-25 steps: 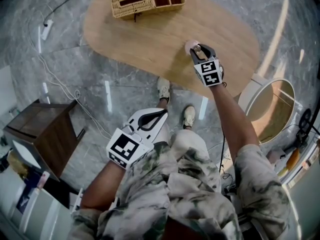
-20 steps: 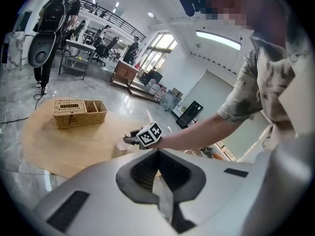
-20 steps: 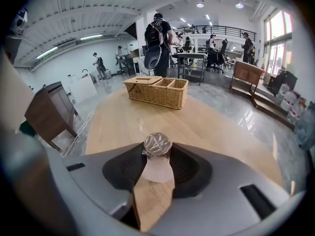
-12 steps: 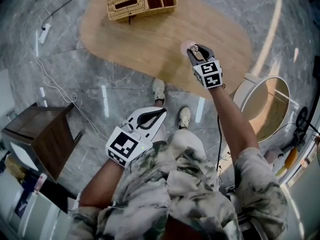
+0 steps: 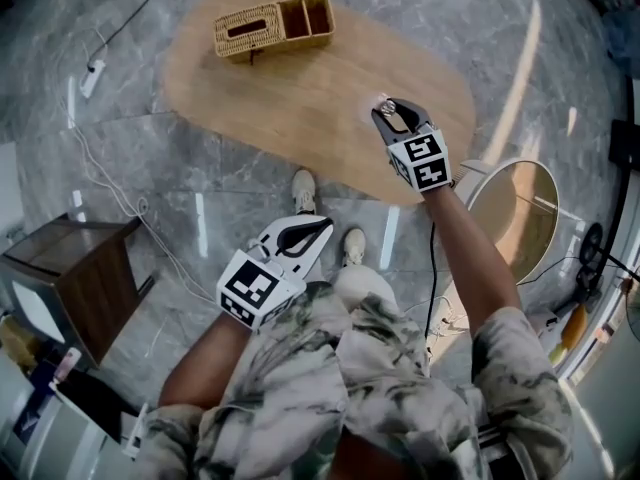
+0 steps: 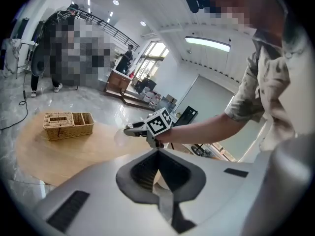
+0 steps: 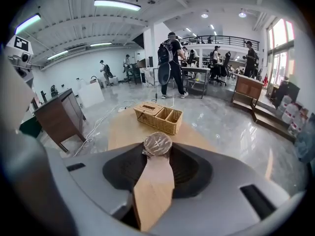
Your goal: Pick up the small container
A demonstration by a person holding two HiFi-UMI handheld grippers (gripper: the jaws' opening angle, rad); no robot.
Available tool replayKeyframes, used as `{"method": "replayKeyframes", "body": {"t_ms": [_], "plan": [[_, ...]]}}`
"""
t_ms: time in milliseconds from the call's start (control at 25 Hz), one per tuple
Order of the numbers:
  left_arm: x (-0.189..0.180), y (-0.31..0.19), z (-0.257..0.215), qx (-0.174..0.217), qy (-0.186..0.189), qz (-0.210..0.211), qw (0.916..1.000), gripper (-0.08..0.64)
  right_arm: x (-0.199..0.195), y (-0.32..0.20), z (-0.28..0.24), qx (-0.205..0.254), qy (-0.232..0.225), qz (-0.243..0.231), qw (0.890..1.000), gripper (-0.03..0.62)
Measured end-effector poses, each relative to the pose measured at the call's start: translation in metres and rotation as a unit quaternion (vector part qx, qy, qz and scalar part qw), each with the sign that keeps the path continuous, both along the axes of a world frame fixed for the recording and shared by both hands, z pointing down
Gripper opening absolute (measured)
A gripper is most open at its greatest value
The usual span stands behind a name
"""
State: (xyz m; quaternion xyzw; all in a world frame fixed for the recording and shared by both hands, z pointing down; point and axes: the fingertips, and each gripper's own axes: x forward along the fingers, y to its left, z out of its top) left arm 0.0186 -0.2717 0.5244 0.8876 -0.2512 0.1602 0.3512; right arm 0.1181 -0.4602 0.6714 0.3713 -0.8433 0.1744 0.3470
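Note:
The small container [image 7: 157, 143], round with a crinkled clear cover, sits between the tips of my right gripper [image 7: 157, 154], which is shut on it. In the head view the right gripper [image 5: 390, 113] holds the small container [image 5: 379, 102] over the right part of the oval wooden table [image 5: 300, 98]. In the left gripper view the container [image 6: 121, 135] hangs clear of the tabletop. My left gripper [image 5: 322, 225] is held low by the person's lap, over the floor, its jaws together with nothing in them [image 6: 157, 150].
A wicker basket [image 5: 272, 26] with compartments stands at the table's far end. A dark wooden side table [image 5: 70, 278] is at the left and a round white stand [image 5: 515, 218] at the right. A cable and power strip [image 5: 90, 78] lie on the marble floor. People stand in the background.
The head view has drawn back, so the table looks smaller and farther. The right gripper keeps its hold on the container over the table's right part. The left gripper has hardly moved.

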Motion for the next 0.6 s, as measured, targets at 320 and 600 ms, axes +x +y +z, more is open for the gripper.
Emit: {"method": "replayKeyframes", "body": {"t_ms": [320, 600], "plan": [[0.017, 0.023, -0.035, 0.020, 0.001, -0.013, 0.9997, 0.021, 0.010, 0.017, -0.089, 0.012, -0.018, -0.025, 0.999, 0.158], [0.033, 0.046, -0.070, 0.041, 0.009, -0.025, 0.9988, 0.021, 0.014, 0.044, -0.169, 0.029, -0.023, -0.054, 0.998, 0.158]]}}
